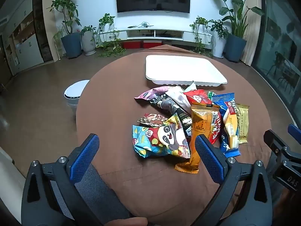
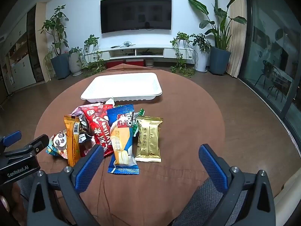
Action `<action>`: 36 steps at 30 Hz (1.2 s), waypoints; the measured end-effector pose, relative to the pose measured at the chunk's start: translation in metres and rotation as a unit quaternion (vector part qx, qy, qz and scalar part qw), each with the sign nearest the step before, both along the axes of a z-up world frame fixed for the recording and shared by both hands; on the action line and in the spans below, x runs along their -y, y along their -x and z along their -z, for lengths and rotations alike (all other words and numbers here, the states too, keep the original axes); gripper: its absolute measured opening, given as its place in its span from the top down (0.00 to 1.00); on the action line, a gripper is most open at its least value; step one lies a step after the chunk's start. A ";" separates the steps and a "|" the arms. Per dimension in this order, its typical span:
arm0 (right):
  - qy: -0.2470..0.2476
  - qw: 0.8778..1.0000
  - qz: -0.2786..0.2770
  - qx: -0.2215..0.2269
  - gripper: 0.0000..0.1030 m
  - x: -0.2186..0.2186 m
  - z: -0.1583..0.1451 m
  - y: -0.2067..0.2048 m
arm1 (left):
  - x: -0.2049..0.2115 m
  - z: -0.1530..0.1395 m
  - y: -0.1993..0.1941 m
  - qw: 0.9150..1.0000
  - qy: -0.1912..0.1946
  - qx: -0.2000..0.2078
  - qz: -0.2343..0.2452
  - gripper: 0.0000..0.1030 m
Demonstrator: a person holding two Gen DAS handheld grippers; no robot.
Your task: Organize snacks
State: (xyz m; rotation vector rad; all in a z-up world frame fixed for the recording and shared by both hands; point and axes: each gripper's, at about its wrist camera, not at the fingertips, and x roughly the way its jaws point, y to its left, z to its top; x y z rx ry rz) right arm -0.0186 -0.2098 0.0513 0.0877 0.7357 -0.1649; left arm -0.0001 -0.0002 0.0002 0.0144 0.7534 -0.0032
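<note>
On a brown-clothed round counter (image 2: 188,124) in a living room, nothing is picked yet. The left gripper (image 1: 146,150) and right gripper (image 2: 150,162) hover low with jaws released and empty before the snack pile (image 1: 188,120). Beyond the pile the white tray (image 2: 122,86) lies bare, so the next move is probably closing on one edge packet, such as the gold wafer packet (image 2: 149,139).

Wall TV (image 2: 135,13), potted plants (image 2: 219,37), brown tablecloth (image 2: 188,131).
</note>
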 end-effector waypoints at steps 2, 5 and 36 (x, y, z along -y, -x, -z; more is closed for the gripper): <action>0.001 1.000 0.000 0.001 0.00 0.000 0.000 0.000 | 0.000 0.000 0.000 1.000 -0.002 0.001 -0.002 0.00; 0.003 1.000 0.000 0.001 0.00 0.000 0.001 0.000 | 0.000 0.000 0.001 1.000 -0.004 0.000 -0.002 0.00; 0.005 1.000 -0.001 -0.002 0.00 -0.002 0.001 0.000 | 0.002 0.011 -0.001 1.000 -0.001 -0.013 -0.002 0.00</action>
